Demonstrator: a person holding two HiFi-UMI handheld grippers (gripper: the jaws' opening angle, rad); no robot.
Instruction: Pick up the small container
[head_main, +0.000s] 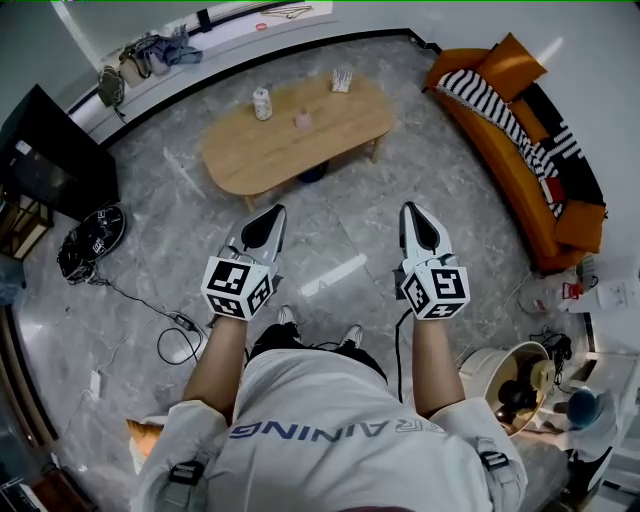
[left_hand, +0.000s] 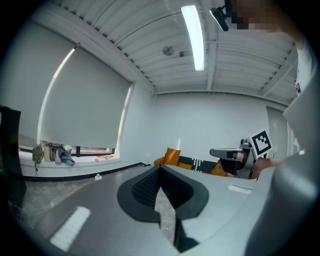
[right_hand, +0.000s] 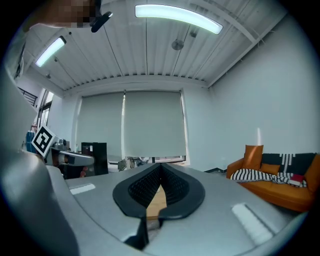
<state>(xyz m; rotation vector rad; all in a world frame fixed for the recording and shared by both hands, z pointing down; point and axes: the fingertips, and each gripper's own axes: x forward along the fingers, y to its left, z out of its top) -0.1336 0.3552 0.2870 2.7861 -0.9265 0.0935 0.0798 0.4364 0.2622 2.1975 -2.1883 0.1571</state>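
Both grippers hang low in the head view, side by side over the grey marble floor (head_main: 330, 250), and neither carries anything. The left gripper (head_main: 272, 218) sits at centre left, its jaws closed tip to tip with nothing between them. The right gripper (head_main: 414, 212), at centre right, is closed just the same, with no object between its pads. The oval wooden table (head_main: 250, 160) lies up in the top centre of the frame, well apart from both grippers. On it stands the small container (head_main: 302, 119), a pinkish piece near the table's middle, with a taller pale can (head_main: 262, 103) just to its left. An orange sofa (head_main: 510, 170) runs down the right edge.
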